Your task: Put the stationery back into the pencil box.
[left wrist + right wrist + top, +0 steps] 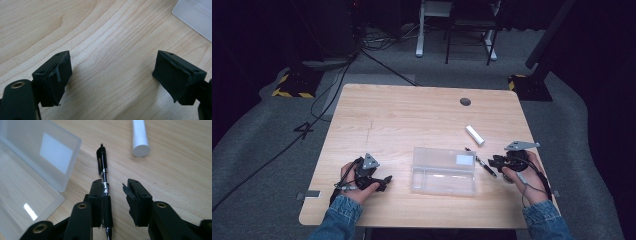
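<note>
One white tube (140,138) beside pen (103,177)

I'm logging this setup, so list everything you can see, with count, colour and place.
pen: one, black, on the table right of the case, between the right gripper's jaws
case: one, clear plastic, lid open, table centre
tube: one, white, lying beyond the pen
table: one, light wood
left gripper: one, black, open over bare wood
right gripper: one, black, one pad against the pen, the other apart
sleeves: two, blue denim, bottom edge
</note>
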